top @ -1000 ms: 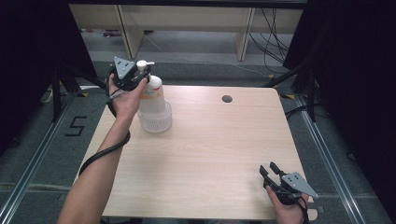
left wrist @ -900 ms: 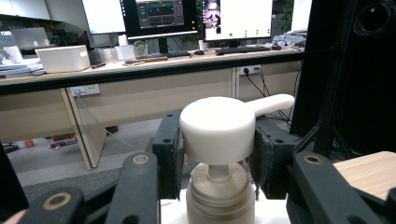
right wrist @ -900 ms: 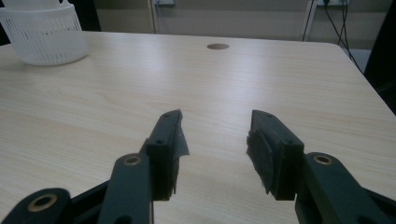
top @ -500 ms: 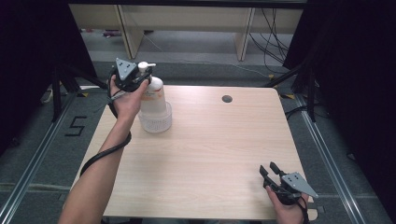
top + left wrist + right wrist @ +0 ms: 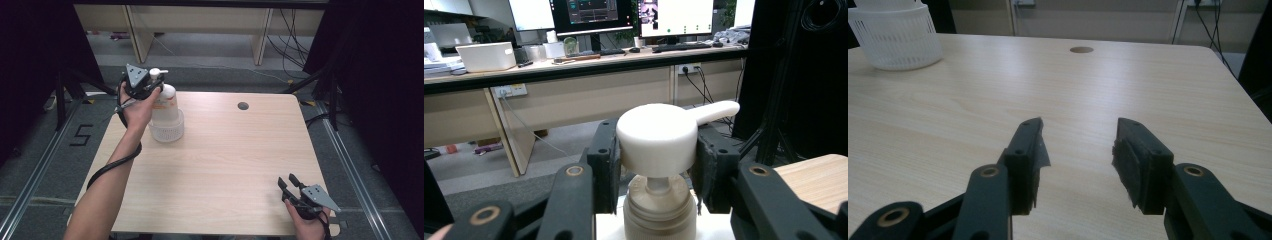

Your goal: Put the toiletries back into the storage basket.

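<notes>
I have the left tool [image 5: 656,165] clamped on the pump head [image 5: 659,139] of a white pump bottle [image 5: 165,102]. In the left tool view both pads sit flush against the sides of the round cap, with the nozzle pointing off to the right and the threaded collar [image 5: 659,207] just below the grip. The bottle stands upright in a small white mesh basket [image 5: 166,131] at the far left part of the bench [image 5: 235,165], near the edge. The right tool [image 5: 1078,160] rests at the near right corner of the bench, released, with nothing between its pads and pointing across the bare wood toward the basket [image 5: 895,42].

My reading of how this will handle: the pump head is smooth, hard plastic, so it can slip or spin in the pads, and it rides on a thin stem that plunges if I press down. It is a poor place to carry weight from. I cannot tell how full the bottle is, so I treat it as possibly heavy. A straight, slow vertical lift should bring it clear of the basket, but the basket is light and may ride up with it. If it does, I would pin the basket rim with the right tool. For a firmer hold I would take the collar or the shoulder of the bottle instead of the cap.
</notes>
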The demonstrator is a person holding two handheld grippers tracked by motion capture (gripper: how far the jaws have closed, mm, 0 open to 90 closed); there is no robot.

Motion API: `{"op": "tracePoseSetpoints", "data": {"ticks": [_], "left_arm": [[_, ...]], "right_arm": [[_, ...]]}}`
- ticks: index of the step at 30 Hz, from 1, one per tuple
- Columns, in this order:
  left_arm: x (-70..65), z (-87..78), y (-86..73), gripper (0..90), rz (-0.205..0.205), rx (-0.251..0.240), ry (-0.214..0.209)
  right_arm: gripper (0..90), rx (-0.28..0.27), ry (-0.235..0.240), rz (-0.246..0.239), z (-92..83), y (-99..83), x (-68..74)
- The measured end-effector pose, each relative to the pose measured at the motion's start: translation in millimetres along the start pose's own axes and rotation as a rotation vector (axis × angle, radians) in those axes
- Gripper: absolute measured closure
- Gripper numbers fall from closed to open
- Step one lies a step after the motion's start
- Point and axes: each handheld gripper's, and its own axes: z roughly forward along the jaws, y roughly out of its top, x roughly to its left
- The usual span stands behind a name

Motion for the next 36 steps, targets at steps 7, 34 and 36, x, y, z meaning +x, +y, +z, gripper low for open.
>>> {"op": "tracePoseSetpoints", "data": {"ticks": [7,34,36], "left_arm": [[-0.3,0.8,-4.0,58.6,0.001,0.010,-0.001],[-0.5,2.3,-19.5,58.6,0.004,0.042,0.003],[-0.7,2.3,-20.3,58.6,0.002,0.043,0.003]], "right_arm": [[54.6,0.006,-0.006,-0.002,-0.2,0.2,0.1],[54.6,0.007,0.006,0.000,0.3,0.1,0.2],[54.6,0.007,0.004,0.002,0.2,0.1,0.3]]}}
